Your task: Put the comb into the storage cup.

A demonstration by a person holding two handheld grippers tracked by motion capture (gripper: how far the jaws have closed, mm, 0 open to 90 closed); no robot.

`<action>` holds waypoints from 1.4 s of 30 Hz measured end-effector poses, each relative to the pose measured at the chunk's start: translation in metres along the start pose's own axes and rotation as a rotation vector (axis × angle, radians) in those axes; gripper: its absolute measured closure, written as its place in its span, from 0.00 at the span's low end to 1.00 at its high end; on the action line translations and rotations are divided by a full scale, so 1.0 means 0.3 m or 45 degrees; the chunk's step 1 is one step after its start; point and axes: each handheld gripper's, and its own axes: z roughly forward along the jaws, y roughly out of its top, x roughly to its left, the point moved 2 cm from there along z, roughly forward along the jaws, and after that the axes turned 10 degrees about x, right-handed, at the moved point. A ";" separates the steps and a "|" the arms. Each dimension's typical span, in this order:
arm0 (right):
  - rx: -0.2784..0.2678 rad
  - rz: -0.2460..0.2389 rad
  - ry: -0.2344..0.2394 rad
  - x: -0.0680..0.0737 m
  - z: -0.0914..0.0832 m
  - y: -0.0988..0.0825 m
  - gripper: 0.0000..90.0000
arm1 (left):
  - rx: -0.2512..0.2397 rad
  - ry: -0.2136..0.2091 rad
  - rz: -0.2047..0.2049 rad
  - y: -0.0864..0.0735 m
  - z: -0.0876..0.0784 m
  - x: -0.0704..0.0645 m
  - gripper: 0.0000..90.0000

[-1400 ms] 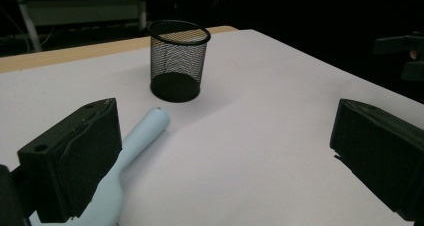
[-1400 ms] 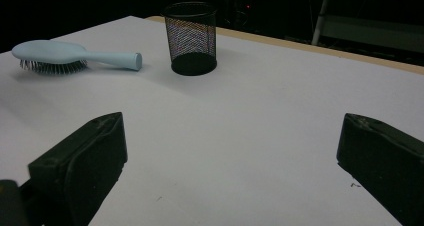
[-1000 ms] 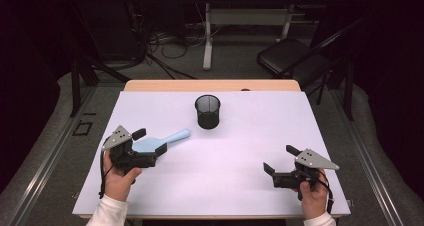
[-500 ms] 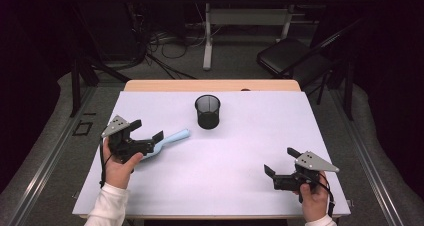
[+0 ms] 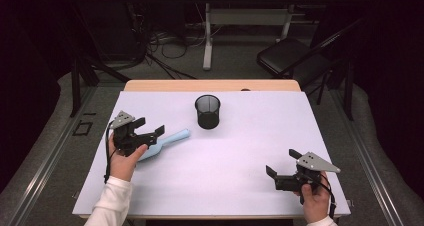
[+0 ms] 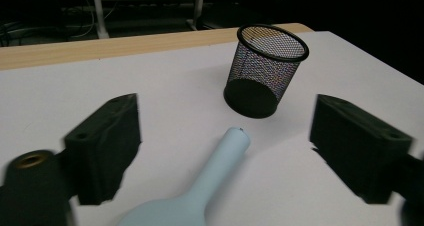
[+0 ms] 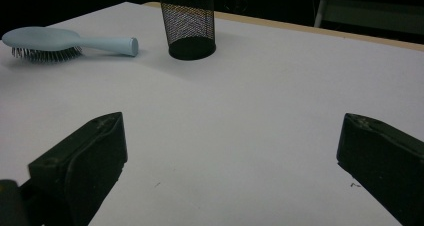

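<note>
At left centre of the high view, the left tongs (image 5: 150, 132) straddle the pale blue hairbrush (image 5: 167, 143) lying on the worktop (image 5: 240, 156), jaws spread but just closing, not yet gripping; next comes pinching the handle; right tongs (image 5: 280, 173) rest spread, lower right.

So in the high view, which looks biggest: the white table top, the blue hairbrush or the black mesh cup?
1. White table top, by far.
2. Blue hairbrush, though the left gripper covers part.
3. Black mesh cup, close to the brush; it stands farther back.
</note>
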 end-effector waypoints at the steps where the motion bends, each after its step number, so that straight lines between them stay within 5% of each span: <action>1: -0.005 -0.002 -0.006 0.001 -0.003 0.001 0.00 | 0.011 0.016 -0.003 0.004 0.006 -0.001 0.19; 10: -0.017 -0.022 -0.004 0.004 -0.006 0.009 0.00 | 0.059 0.021 -0.021 0.028 0.036 -0.015 0.43; 17: -0.006 -0.021 0.006 0.001 0.003 0.011 0.00 | 0.073 -0.002 -0.014 0.032 0.057 -0.015 0.45; 24: 0.001 -0.002 -0.001 -0.001 0.006 0.008 0.00 | 0.072 0.002 -0.068 0.041 0.076 0.014 0.47; 34: 0.004 -0.012 0.013 -0.002 0.013 0.006 0.00 | 0.144 0.007 -0.168 0.036 0.113 0.014 0.74; 42: -0.001 -0.010 0.022 -0.009 0.022 0.014 0.00 | 0.224 0.061 -0.191 0.045 0.146 -0.007 0.99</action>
